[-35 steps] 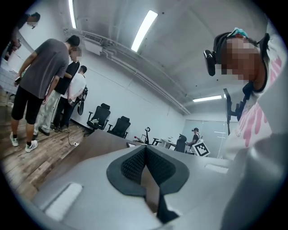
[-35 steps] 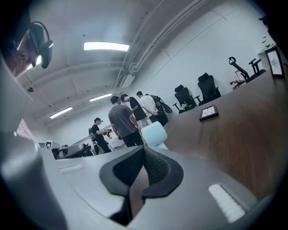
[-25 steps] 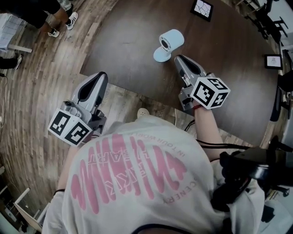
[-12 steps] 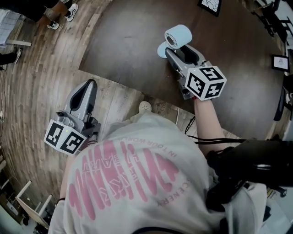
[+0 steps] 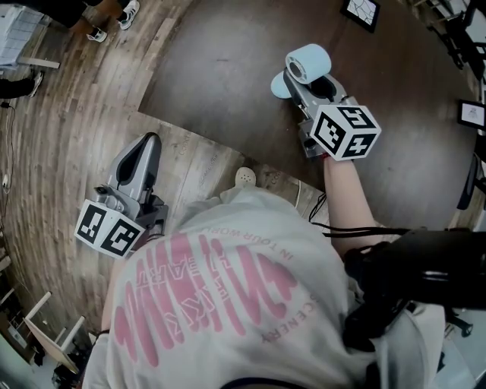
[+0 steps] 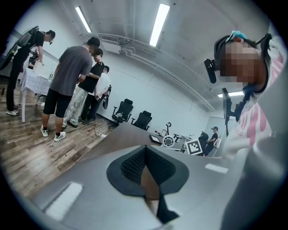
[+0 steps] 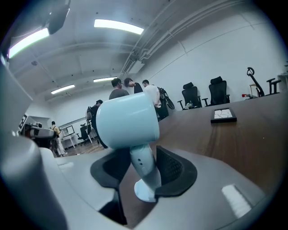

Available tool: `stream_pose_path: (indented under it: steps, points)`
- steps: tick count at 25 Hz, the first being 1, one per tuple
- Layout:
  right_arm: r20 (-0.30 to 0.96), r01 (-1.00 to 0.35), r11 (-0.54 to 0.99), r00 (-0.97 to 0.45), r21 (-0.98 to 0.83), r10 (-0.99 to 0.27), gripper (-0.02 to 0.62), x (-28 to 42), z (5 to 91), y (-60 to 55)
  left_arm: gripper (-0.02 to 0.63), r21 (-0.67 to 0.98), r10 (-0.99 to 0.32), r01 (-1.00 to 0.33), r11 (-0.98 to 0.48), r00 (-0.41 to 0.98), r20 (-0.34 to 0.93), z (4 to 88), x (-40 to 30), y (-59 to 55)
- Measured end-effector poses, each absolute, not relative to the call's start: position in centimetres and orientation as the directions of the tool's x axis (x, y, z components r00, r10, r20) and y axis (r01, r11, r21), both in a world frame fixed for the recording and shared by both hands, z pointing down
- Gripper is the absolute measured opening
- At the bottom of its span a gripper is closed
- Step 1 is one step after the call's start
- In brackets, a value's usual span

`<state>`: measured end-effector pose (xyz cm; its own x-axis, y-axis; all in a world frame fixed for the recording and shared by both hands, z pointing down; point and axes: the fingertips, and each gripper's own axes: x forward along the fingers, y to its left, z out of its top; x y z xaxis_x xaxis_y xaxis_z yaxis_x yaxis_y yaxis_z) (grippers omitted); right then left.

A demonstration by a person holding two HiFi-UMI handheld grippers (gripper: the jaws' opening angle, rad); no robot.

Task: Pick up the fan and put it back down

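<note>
A pale blue fan (image 5: 307,62) with a round head, a slim stem and a small foot stands on the dark brown table (image 5: 220,68). My right gripper (image 5: 307,82) reaches along the table to it. In the right gripper view the fan (image 7: 128,119) fills the middle, its stem between the jaws of my right gripper (image 7: 141,168). The jaws have just been closing, and both pads lie against the stem. The foot rests on the table. My left gripper (image 5: 146,146) hangs over the wooden floor beside the table, shut and empty, its pads (image 6: 145,150) meeting.
Two framed pictures (image 5: 358,11) (image 5: 471,112) lie on the table's far side. The table's near edge (image 5: 197,144) runs between my grippers. Several people (image 6: 67,85) stand on the wooden floor to the left, with office chairs (image 6: 135,119) behind.
My right gripper went forward from behind the fan, its jaws opened, and the fan's stem now sits between them. The left gripper sank a little over the floor.
</note>
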<state>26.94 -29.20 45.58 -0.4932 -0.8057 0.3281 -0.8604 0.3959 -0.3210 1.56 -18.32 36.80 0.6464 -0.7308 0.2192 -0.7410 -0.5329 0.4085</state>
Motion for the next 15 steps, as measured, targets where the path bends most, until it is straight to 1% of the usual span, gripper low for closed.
stream_pose_path:
  steps: [4,7,11,15]
  points:
    - [0.338,-0.875,0.424,-0.482,-0.234,-0.808,0.161,26.5,45.5,-28.4,0.017,0.407,-0.726,-0.734,-0.544,0.655,0.21,37.2,1.6,-18.1]
    - [0.338,-0.873,0.422,-0.485,-0.246,-0.807,0.155,27.5,44.6,-28.4,0.017,0.414,-0.712,-0.72,-0.557,0.67,0.208,36.7,3.2,-18.9]
    - [0.3,-0.87,0.41,-0.483,-0.275,-0.823,0.153,28.2,43.7,-27.3,0.017,0.416,-0.69,-0.69,-0.593,0.701,0.179,37.0,4.0,-19.1]
    - [0.28,-0.884,0.393,-0.455,-0.252,-0.845,0.152,28.5,41.5,-26.0,0.017,0.423,-0.657,-0.649,-0.632,0.739,0.15,36.5,4.6,-19.7]
